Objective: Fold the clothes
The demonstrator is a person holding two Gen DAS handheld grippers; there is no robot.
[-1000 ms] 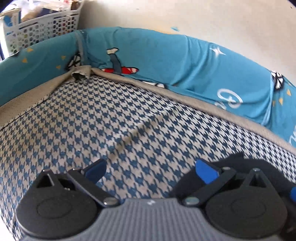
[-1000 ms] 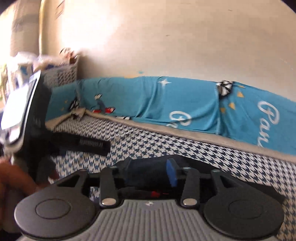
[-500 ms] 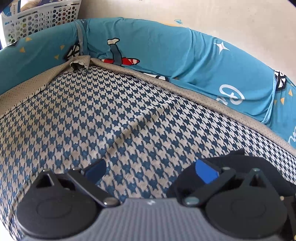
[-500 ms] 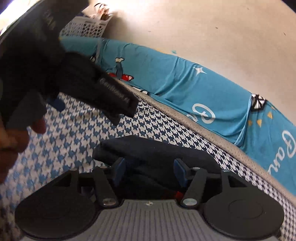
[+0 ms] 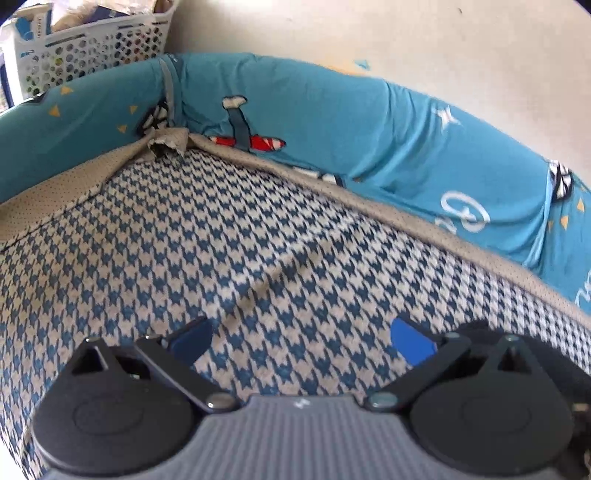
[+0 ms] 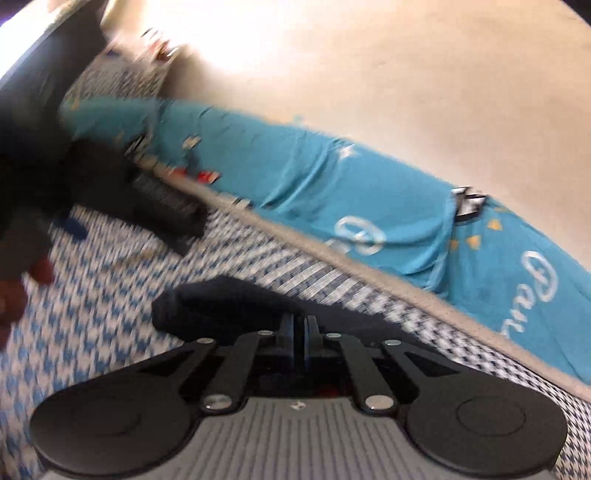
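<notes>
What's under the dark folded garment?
The dark folded garment lies on the blue-and-white houndstooth bedcover. The right gripper covers its near edge; anything beneath stays hidden.

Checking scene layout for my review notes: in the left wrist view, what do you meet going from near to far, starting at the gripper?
left gripper, open → houndstooth sheet → beige mattress edge → blue cartoon bumper → wall, with a white laundry basket at far left.
</notes>
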